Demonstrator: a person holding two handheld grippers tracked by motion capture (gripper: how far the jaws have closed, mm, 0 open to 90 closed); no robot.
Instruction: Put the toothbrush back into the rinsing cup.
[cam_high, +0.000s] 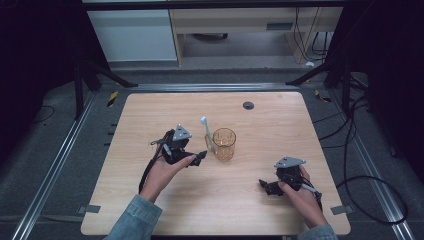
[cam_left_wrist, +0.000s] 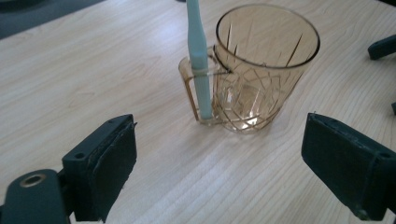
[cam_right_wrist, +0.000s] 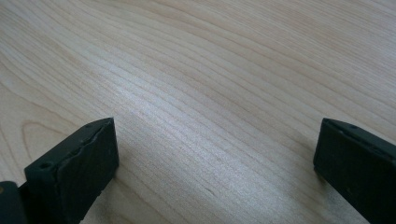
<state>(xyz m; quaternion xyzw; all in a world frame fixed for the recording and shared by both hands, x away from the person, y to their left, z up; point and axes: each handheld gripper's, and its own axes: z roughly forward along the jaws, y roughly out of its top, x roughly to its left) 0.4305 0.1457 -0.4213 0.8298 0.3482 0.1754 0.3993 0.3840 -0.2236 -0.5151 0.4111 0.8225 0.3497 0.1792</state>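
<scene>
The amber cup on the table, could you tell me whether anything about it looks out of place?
One oddity: a pale blue toothbrush stands upright in the handle loop of the amber patterned plastic cup, not inside it. The cup stands upright and looks empty, with nothing spilled on the light wooden table.

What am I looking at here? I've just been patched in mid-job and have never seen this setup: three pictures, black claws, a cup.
No robot: a person holds a two-jaw gripper in each hand. The high view looks down on the wooden table; the left gripper and right gripper come in from below. The other two pictures come from cameras riding on each gripper, looking along its black jaws. On the table stands an amber cup, with a pale blue toothbrush upright in its handle loop. Both grippers are open and hold nothing; the left one faces the cup.
</scene>
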